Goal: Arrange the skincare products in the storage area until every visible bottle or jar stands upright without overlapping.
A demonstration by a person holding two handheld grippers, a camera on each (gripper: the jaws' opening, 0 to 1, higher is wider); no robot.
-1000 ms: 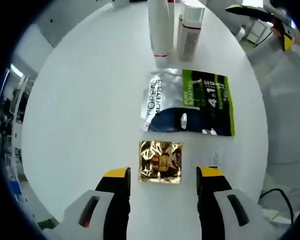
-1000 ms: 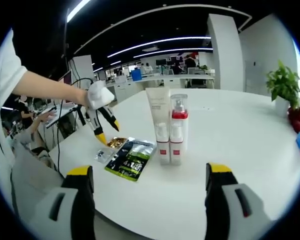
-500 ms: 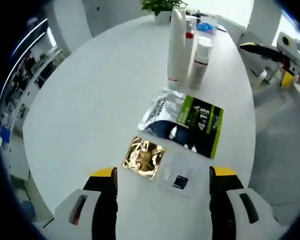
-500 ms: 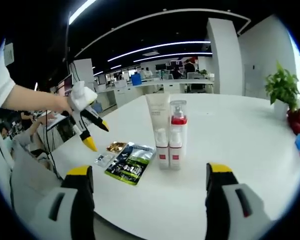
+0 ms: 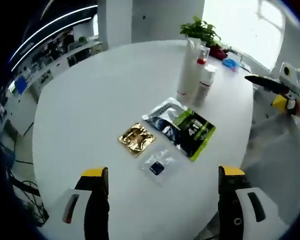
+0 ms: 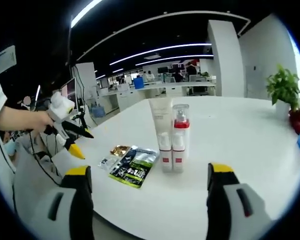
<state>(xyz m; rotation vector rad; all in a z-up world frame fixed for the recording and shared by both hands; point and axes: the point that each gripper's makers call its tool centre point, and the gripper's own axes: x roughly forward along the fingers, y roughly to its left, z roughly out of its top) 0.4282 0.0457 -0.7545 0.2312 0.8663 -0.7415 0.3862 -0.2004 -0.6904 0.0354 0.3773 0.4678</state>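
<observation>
your left gripper [image 5: 160, 175] and right gripper [image 6: 150, 172] both have fingers apart, holding nothing. the tall white bottles [image 5: 195, 72] stand close together mid-table; bump one and both could tip onto the flat shiny packets [image 5: 182, 127].

- The white table [image 5: 85, 100] is looked down on from above its near edge in the left gripper view
- The table [image 6: 250, 130] is viewed low across its top in the right gripper view
- The sachets [image 5: 182, 127] [image 6: 132, 170] and the upright bottles [image 5: 195, 72] [image 6: 171, 135] are shared by both views
</observation>
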